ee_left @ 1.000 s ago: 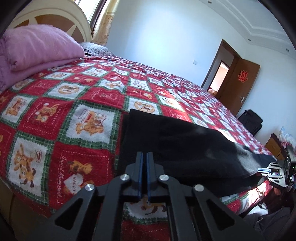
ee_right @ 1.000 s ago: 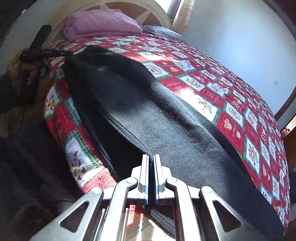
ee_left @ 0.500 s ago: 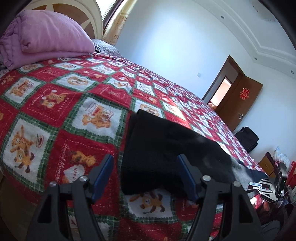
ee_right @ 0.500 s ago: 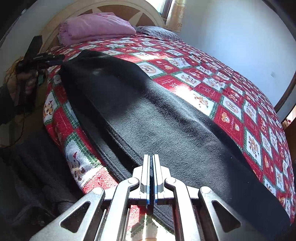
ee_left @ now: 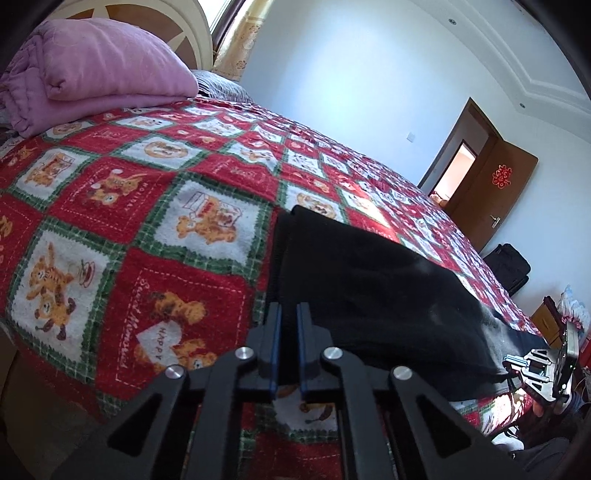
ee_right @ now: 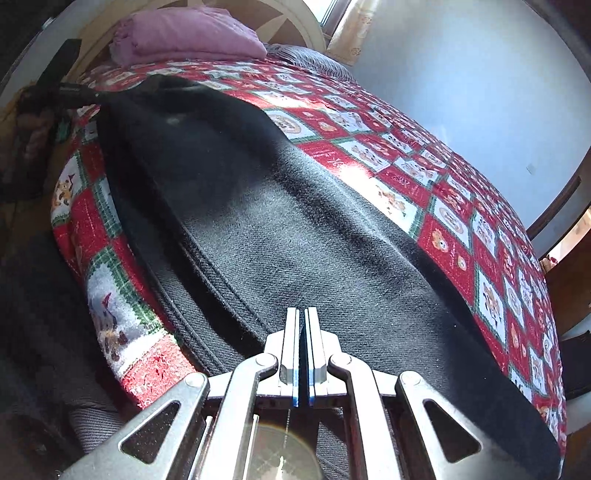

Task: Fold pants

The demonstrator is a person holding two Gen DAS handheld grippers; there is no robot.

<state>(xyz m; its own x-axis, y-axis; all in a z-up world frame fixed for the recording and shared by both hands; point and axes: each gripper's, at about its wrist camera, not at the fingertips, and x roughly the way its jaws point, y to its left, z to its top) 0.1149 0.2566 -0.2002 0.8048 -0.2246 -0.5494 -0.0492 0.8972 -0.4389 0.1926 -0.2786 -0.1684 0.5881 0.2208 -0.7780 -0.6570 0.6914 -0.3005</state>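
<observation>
Black pants [ee_left: 373, 291] lie folded lengthwise along the near edge of a bed with a red, white and green bear quilt [ee_left: 155, 206]. My left gripper [ee_left: 288, 314] is at the pants' left end, jaws nearly closed with a narrow gap; black cloth sits between the blue pads. My right gripper [ee_right: 303, 325] is shut on the pants' [ee_right: 295, 229] other end at the bed's edge. The right gripper also shows at the far right in the left wrist view [ee_left: 539, 373], and the left gripper at the far left in the right wrist view [ee_right: 74, 90].
A folded pink blanket [ee_left: 96, 70] lies by the cream headboard [ee_left: 147, 22]. A brown door [ee_left: 491, 192] stands open at the far wall, with a black bag [ee_left: 509, 266] beside it. Dark clothing hangs below the bed's edge [ee_right: 40, 332].
My left gripper opened wide half a second ago, then closed down to a narrow gap on the pants' left end. My right gripper stayed shut on the other end.
</observation>
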